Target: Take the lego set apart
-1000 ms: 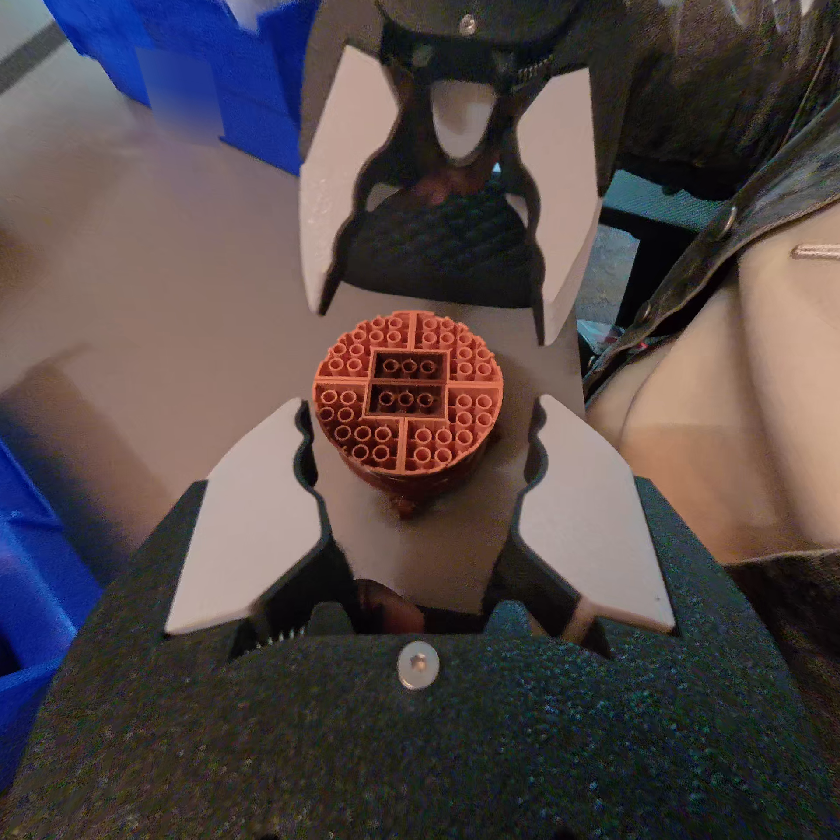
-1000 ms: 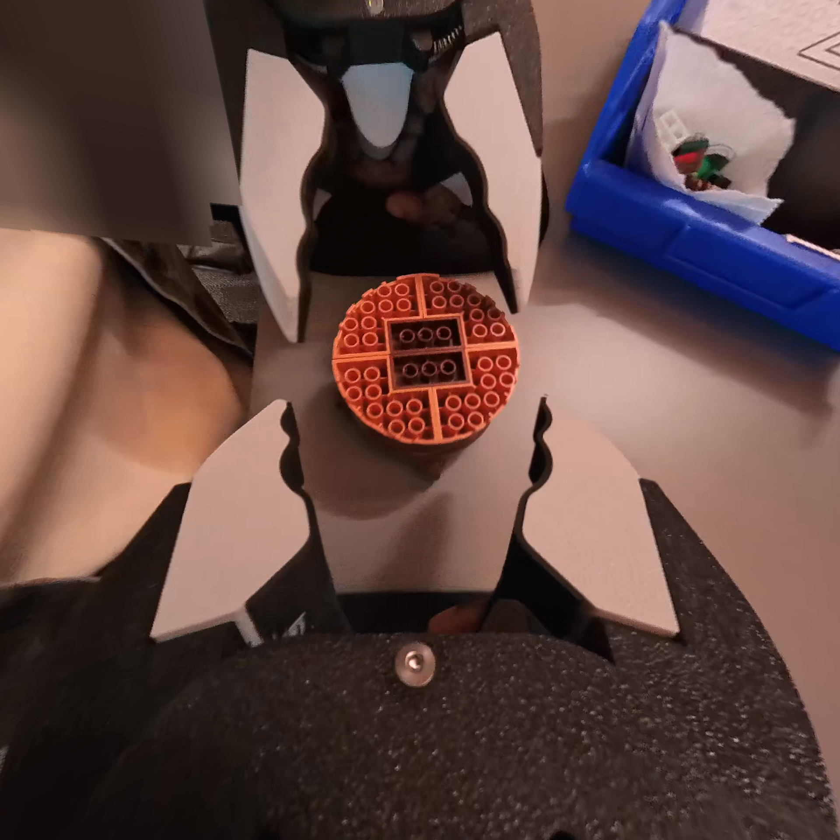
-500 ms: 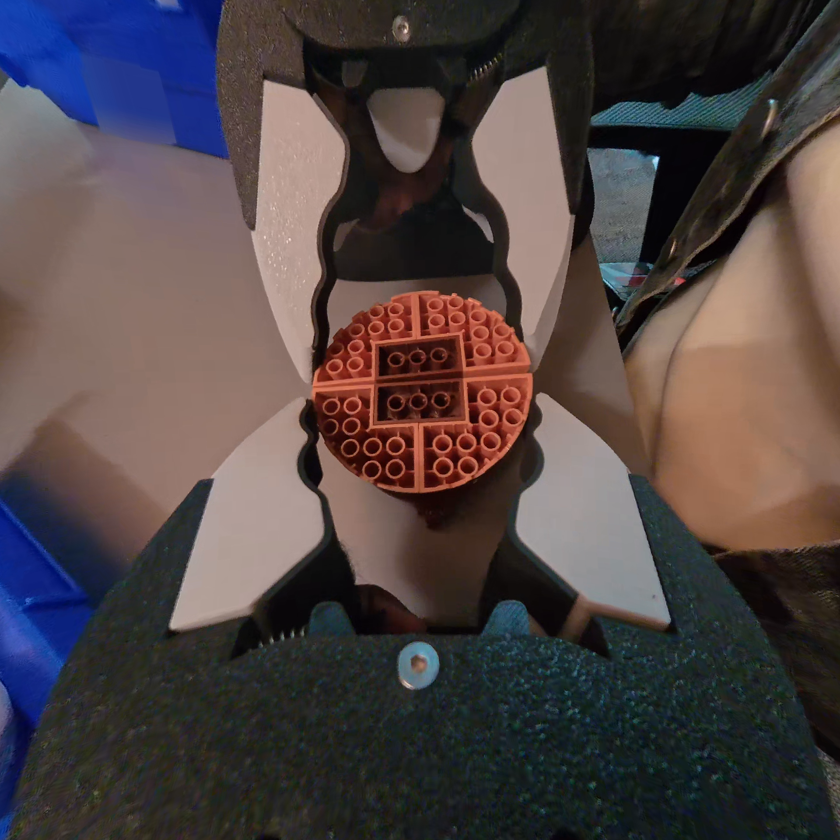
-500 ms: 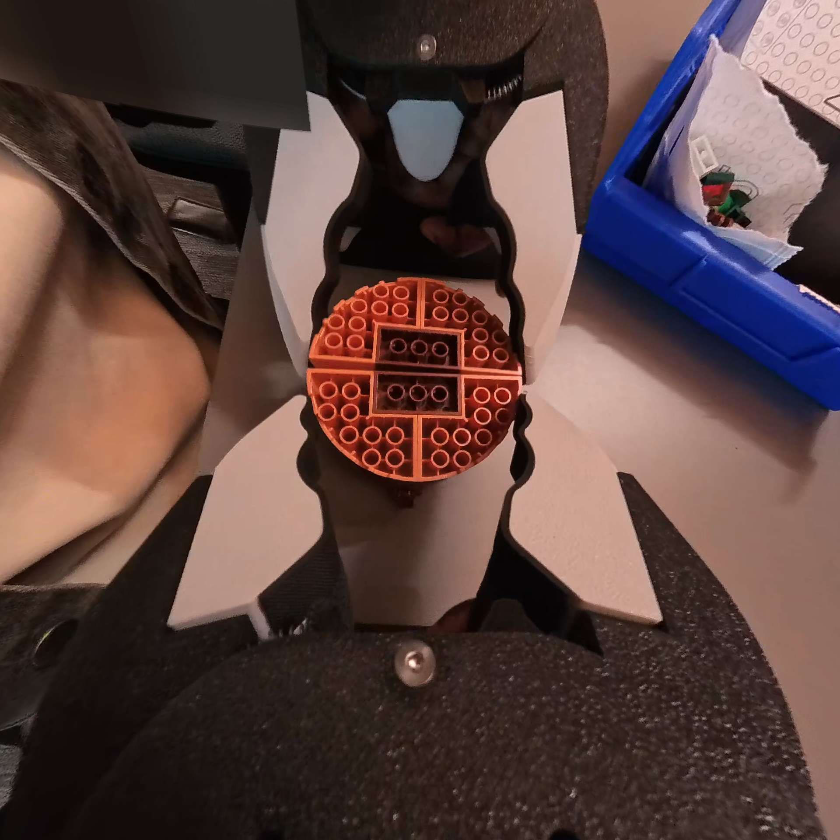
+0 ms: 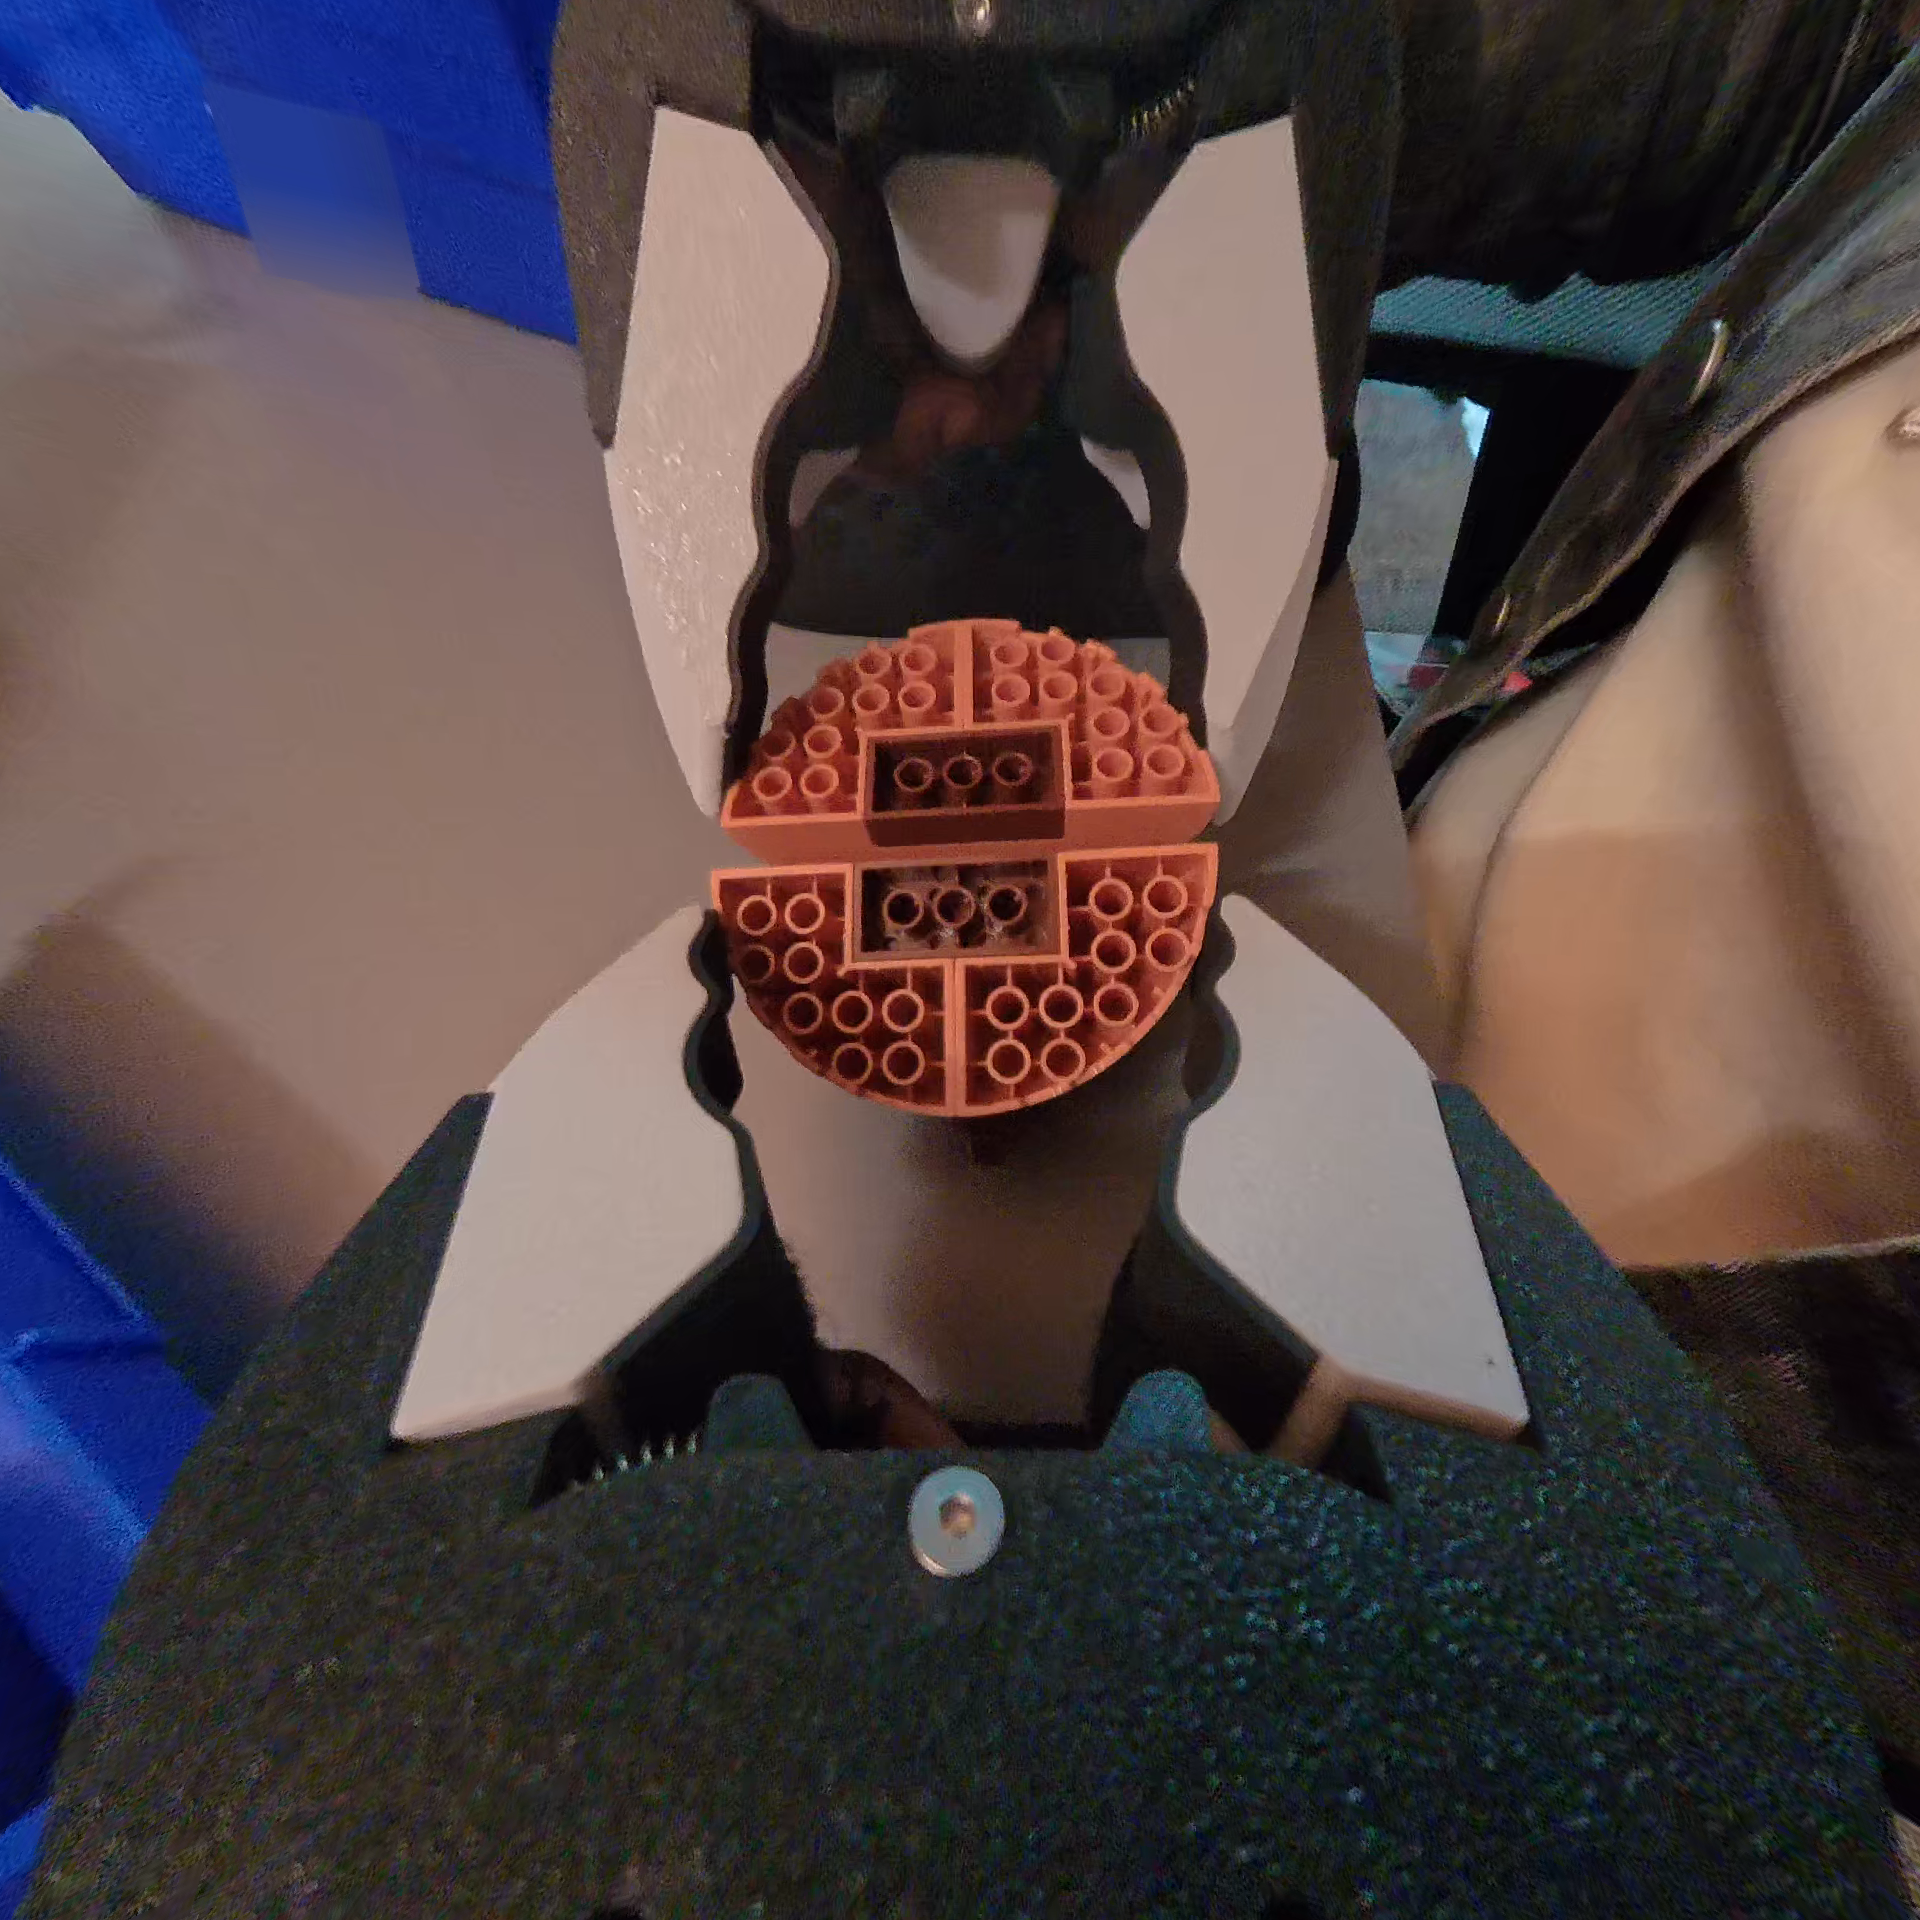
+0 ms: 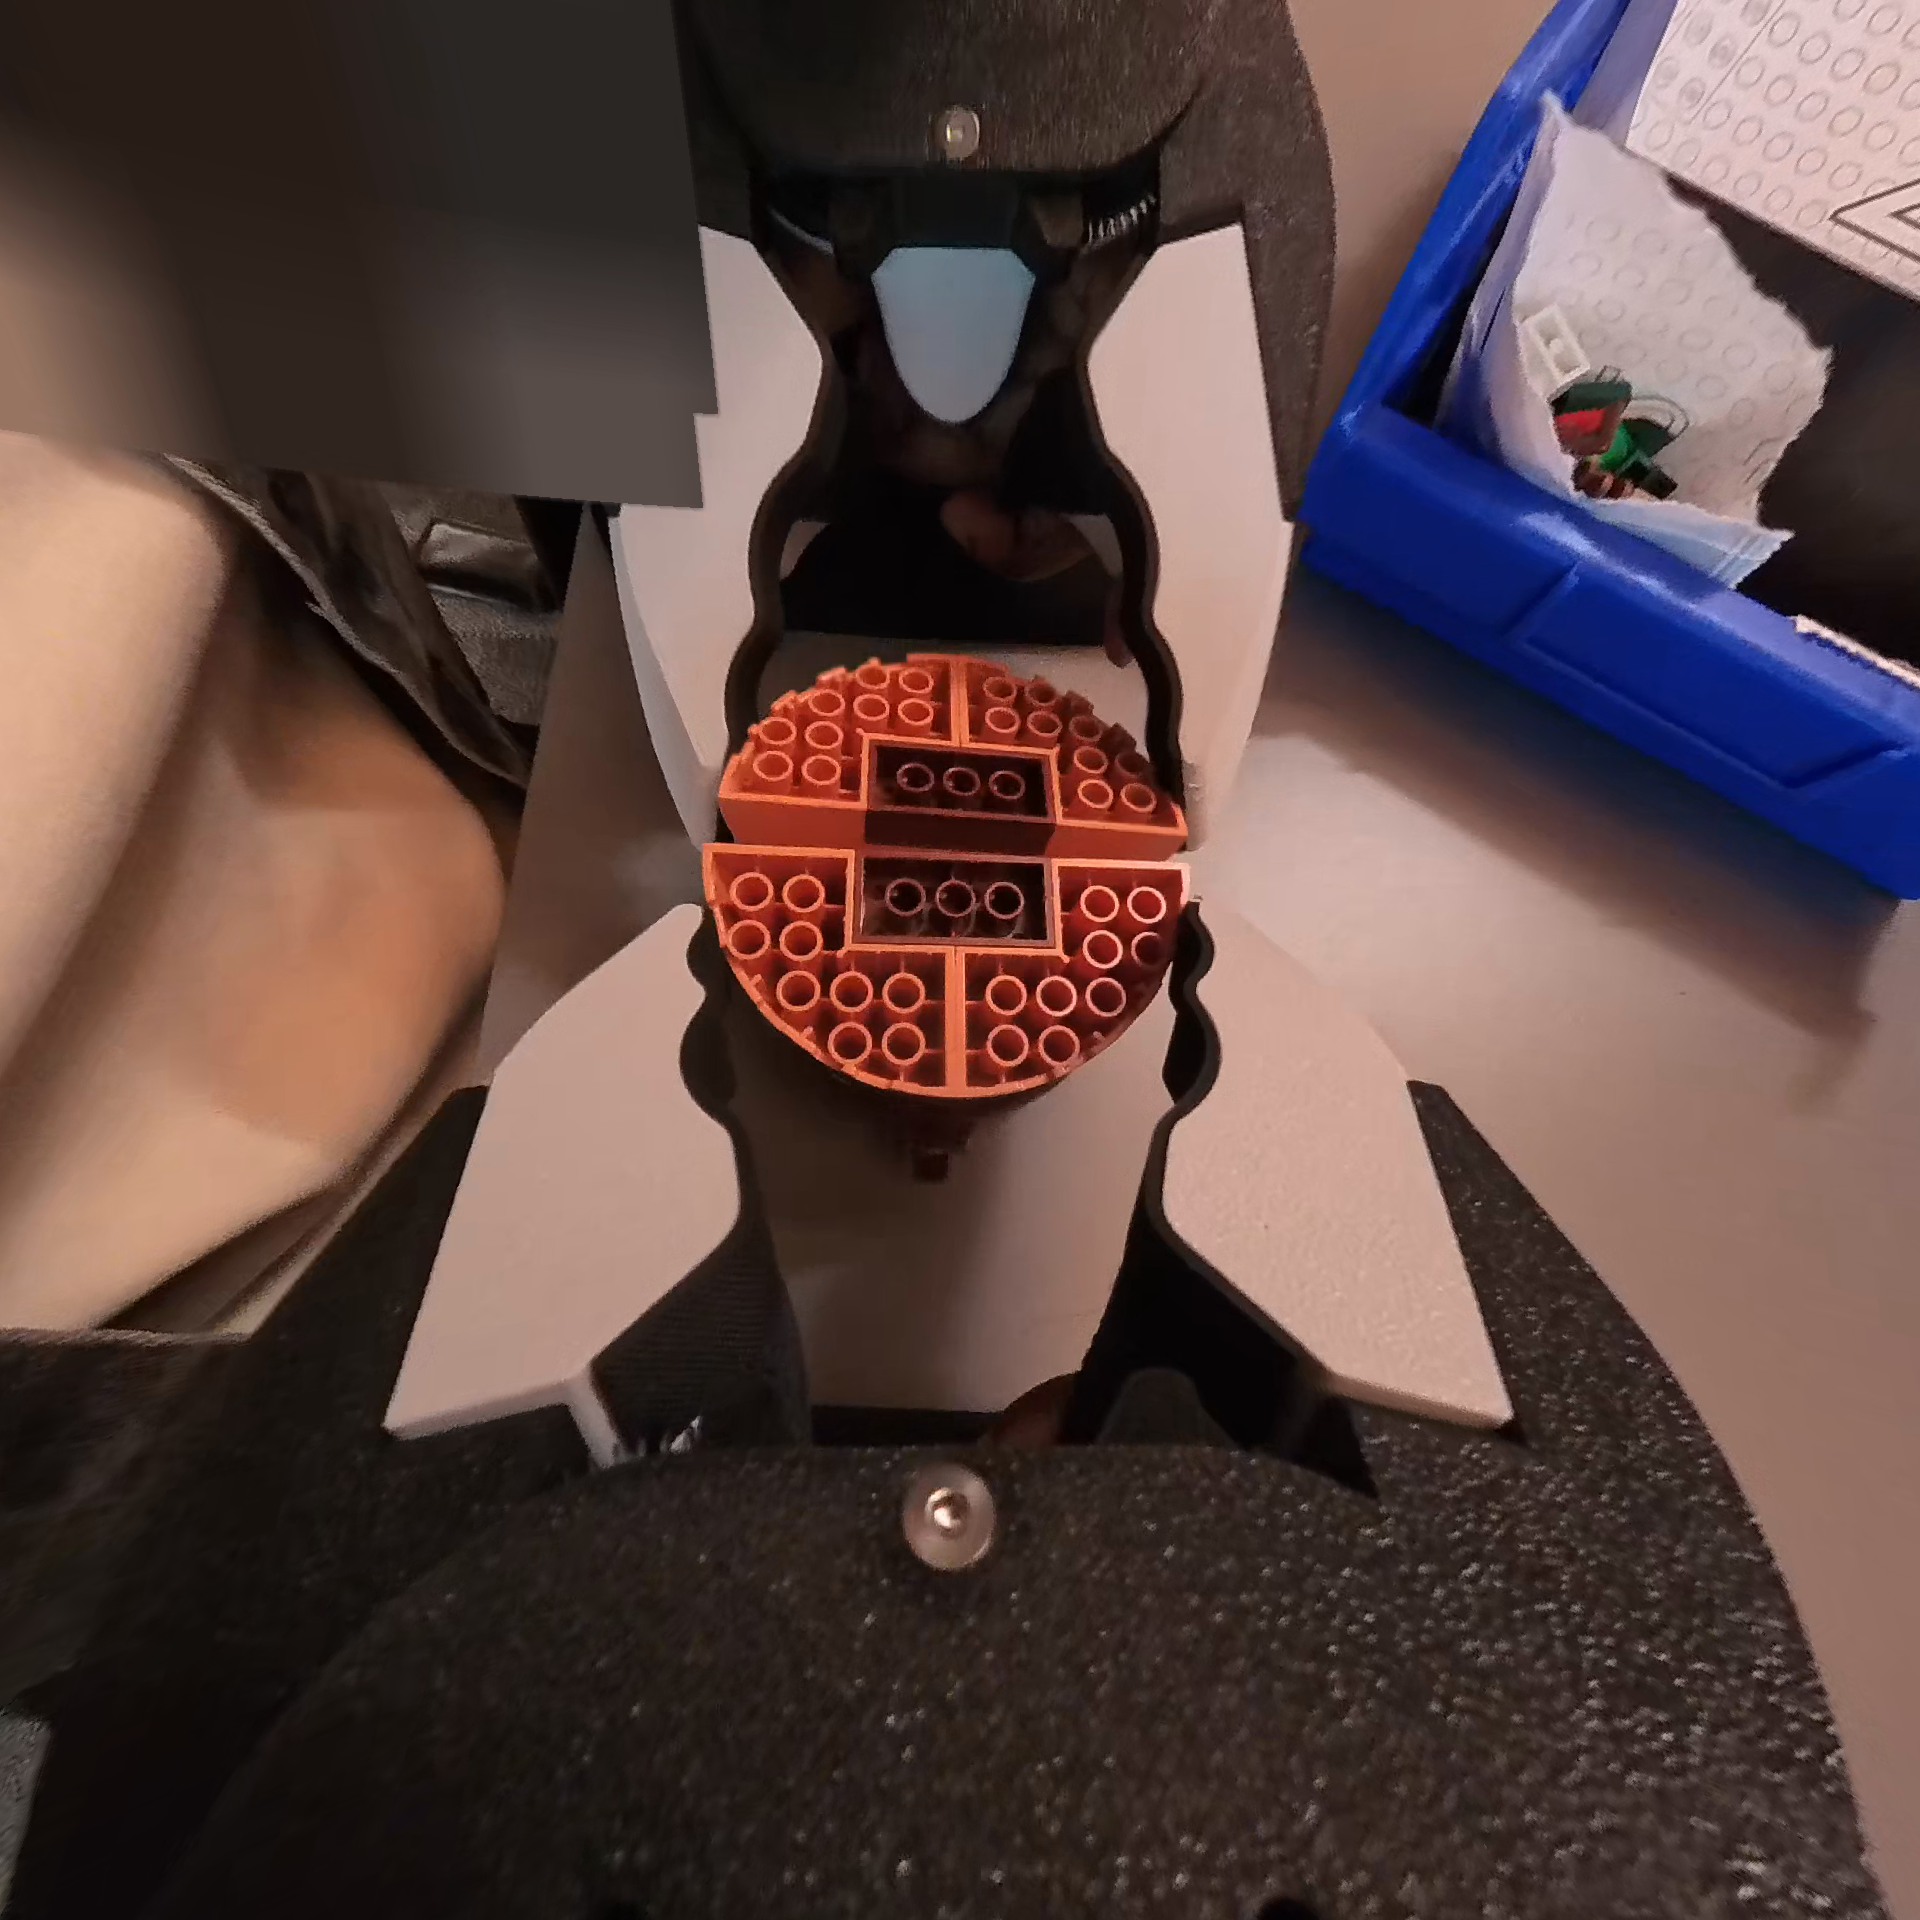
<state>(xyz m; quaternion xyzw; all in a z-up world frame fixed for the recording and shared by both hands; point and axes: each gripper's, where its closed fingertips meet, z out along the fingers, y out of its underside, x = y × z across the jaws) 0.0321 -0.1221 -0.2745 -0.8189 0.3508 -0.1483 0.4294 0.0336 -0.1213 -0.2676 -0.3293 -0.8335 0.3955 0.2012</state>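
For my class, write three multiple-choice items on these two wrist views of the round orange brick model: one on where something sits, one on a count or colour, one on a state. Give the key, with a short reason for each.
1. Where does the blue bin stand in the right wrist view?
A. upper right, on the table
B. lower left
C. between the fingers

2. How many round tubes show inside the near dark brown brick?
A. one
B. three
C. six

3. What state is the round orange model in?
A. one flat, unbroken disc
B. split along its middle seam, the far half tilted
C. scattered in loose bricks

Key: 1 A, the bin sits beyond the right gripper at the upper right. 2 B, three tubes stand in a row. 3 B, the far half shows its side wall, held by the other gripper, while the left gripper clasps the near half.
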